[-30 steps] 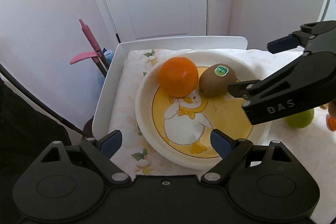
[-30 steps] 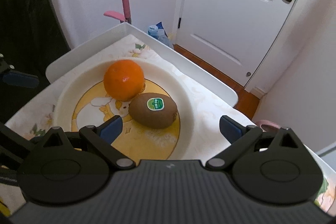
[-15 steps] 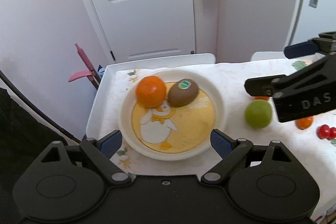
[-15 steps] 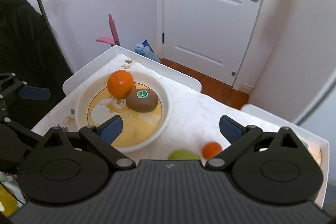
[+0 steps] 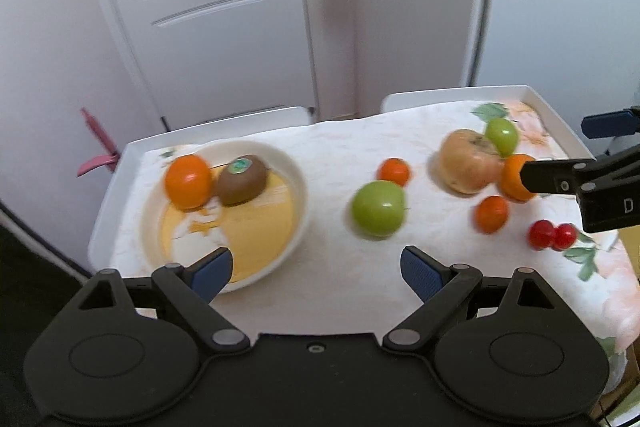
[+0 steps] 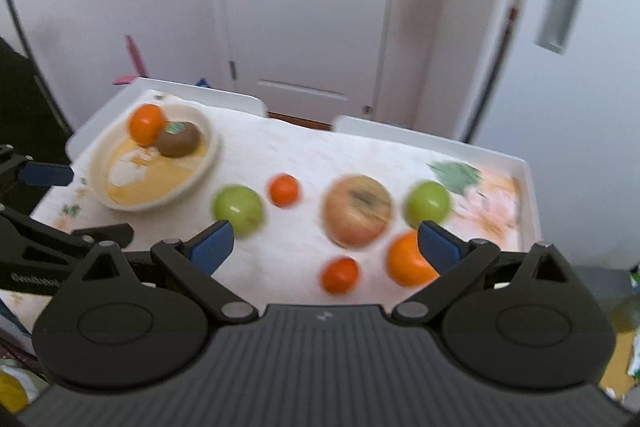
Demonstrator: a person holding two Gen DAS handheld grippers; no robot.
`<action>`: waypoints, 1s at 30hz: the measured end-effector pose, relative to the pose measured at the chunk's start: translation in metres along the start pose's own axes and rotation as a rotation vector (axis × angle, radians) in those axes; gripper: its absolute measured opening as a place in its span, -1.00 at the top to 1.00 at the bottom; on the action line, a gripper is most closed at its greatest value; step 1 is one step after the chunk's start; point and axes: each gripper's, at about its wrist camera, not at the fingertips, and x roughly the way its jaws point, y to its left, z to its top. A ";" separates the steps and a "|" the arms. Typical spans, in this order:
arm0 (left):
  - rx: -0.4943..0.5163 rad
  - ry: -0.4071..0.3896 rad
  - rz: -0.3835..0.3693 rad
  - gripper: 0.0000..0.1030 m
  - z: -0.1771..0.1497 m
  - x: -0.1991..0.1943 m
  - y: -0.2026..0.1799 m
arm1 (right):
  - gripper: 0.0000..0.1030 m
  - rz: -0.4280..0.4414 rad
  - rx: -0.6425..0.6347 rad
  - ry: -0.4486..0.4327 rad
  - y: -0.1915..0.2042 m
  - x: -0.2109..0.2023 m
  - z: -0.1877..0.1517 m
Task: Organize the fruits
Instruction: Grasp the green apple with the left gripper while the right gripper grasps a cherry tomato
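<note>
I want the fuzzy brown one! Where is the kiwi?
The kiwi sits in the white duck bowl on the table's left side in the left wrist view, touching the orange beside it.

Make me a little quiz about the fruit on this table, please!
1. True or false: the kiwi lies in the bowl beside an orange.
2. How many green apples lie on the cloth? A) one B) two C) four
3. Fill in: the left tool and the right tool are both ____, holding nothing.

Key: 1 true. 2 B: the near green apple and the far green apple. 3 open.
</note>
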 end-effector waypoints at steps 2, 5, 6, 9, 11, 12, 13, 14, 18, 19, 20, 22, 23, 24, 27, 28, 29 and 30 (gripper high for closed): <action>0.018 -0.006 -0.013 -0.82 0.001 0.003 -0.010 | -1.00 -0.026 0.011 0.005 -0.012 -0.003 -0.011; 0.037 -0.013 -0.026 -0.82 0.001 0.012 -0.022 | -1.00 -0.044 0.038 0.022 -0.029 -0.004 -0.028; 0.042 -0.014 -0.030 -0.82 0.002 0.016 -0.025 | -1.00 -0.049 0.048 0.029 -0.034 -0.003 -0.033; 0.063 -0.020 -0.035 -0.82 0.003 0.029 -0.034 | -1.00 -0.063 0.067 0.050 -0.046 0.002 -0.049; 0.075 -0.019 -0.033 -0.82 0.003 0.038 -0.039 | -1.00 -0.068 0.076 0.066 -0.051 0.007 -0.060; 0.077 -0.019 -0.032 -0.82 0.004 0.042 -0.041 | -1.00 -0.070 0.078 0.071 -0.054 0.010 -0.064; 0.081 -0.017 -0.033 -0.82 0.004 0.048 -0.042 | -1.00 -0.073 0.080 0.078 -0.056 0.013 -0.068; 0.084 -0.015 -0.030 -0.82 0.004 0.054 -0.044 | -1.00 -0.072 0.081 0.081 -0.057 0.016 -0.072; 0.097 -0.015 -0.002 -0.80 0.007 0.074 -0.048 | -1.00 -0.059 0.079 0.090 -0.062 0.031 -0.081; 0.100 -0.017 0.004 -0.79 0.008 0.080 -0.049 | -1.00 -0.053 0.077 0.091 -0.063 0.034 -0.083; 0.102 -0.021 0.009 -0.79 0.010 0.085 -0.050 | -1.00 -0.048 0.074 0.092 -0.064 0.038 -0.084; 0.109 -0.031 0.016 -0.78 0.013 0.092 -0.052 | -1.00 -0.037 0.067 0.095 -0.065 0.044 -0.084; 0.115 -0.033 0.021 -0.78 0.014 0.096 -0.054 | -1.00 -0.030 0.062 0.097 -0.065 0.048 -0.084; 0.121 -0.032 0.024 -0.77 0.016 0.101 -0.055 | -0.98 -0.026 0.059 0.099 -0.066 0.051 -0.084; 0.130 -0.020 0.027 -0.71 0.018 0.112 -0.059 | -0.93 -0.011 0.042 0.103 -0.066 0.058 -0.084; 0.133 -0.018 0.029 -0.71 0.018 0.115 -0.059 | -0.92 -0.007 0.034 0.104 -0.066 0.060 -0.083; 0.136 -0.015 0.032 -0.71 0.018 0.118 -0.060 | -0.91 -0.004 0.024 0.105 -0.065 0.062 -0.083; 0.138 -0.011 0.034 -0.70 0.018 0.120 -0.061 | -0.90 -0.001 0.016 0.104 -0.065 0.063 -0.082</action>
